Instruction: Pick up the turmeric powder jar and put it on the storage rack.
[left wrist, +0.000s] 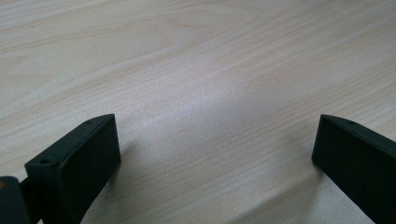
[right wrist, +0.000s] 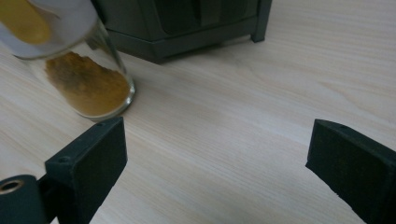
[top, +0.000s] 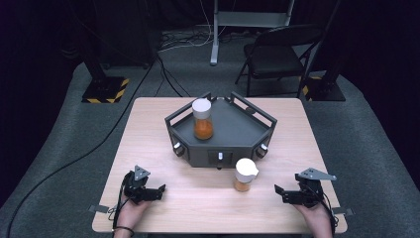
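Near the table's front edge, the left gripper (top: pixel 159 190) and the right gripper (top: pixel 278 191) rest on the wooden table (top: pixel 148 134), jaws spread wide, both empty. The right gripper view shows a spice jar (right wrist: pixel 88 84) of orange powder close ahead; the high view adds its white lid. Farther back, a second jar (top: pixel 202 119) stands in the dark angular tray (top: pixel 247 129).

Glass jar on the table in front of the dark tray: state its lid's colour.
White. The small glass jar's lid shows best in the high view.
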`<state>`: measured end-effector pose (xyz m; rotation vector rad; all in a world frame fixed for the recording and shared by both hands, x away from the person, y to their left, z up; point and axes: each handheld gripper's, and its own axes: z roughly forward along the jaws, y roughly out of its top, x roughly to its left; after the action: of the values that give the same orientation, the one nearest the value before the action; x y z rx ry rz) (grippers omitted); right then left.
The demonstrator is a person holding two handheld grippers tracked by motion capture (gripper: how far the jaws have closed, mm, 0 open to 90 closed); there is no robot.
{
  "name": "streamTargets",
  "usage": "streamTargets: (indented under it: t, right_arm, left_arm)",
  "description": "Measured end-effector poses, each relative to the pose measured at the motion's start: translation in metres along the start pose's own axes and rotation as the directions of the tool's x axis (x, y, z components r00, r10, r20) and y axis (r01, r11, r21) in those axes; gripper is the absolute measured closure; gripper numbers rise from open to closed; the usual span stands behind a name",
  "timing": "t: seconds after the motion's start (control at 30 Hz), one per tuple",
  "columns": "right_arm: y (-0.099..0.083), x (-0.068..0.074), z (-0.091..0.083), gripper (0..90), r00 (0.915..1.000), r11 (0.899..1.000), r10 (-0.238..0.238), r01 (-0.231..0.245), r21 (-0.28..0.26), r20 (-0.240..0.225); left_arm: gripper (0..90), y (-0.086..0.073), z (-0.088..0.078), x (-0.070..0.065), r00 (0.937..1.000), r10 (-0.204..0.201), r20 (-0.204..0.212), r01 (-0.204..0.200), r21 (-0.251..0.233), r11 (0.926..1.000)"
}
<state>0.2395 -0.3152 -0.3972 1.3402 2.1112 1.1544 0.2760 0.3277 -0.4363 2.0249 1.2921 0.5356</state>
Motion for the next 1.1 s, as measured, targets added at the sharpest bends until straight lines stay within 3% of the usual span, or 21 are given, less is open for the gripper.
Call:
streamTargets:
  t: [0.27, 0.57, 0.7, 1.1]
  right_arm:
    - [0.004, 0.011, -0.007, 3.4, 0.9977, 0.998, -0.035, 0.032, -0.049, -0.058]
    - [0.013, 0.023, -0.008, 1.8, 0.9880, 0.994, -0.096, 0.089, -0.065, -0.121]
    - [0.013, 0.028, -0.007, 5.5, 0.9828, 0.990, -0.119, 0.106, -0.095, -0.142]
    - [0.023, 0.034, 0.006, 9.0, 0.9710, 0.989, -0.124, 0.105, -0.104, -0.204]
  left_arm:
    - [0.6, 0.000, 0.000, 0.000, 1.0000, 0.000, 0.000, 0.000, 0.000, 1.0000]
    - [0.6, 0.000, 0.000, 0.000, 1.0000, 0.000, 0.000, 0.000, 0.000, 1.0000]
    - [0.6, 0.000, 0.000, 0.000, 1.0000, 0.001, 0.000, -0.001, 0.001, 1.0000]
    - [0.5, 0.000, 0.000, 0.000, 1.0000, -0.001, -0.001, 0.001, 0.000, 1.0000]
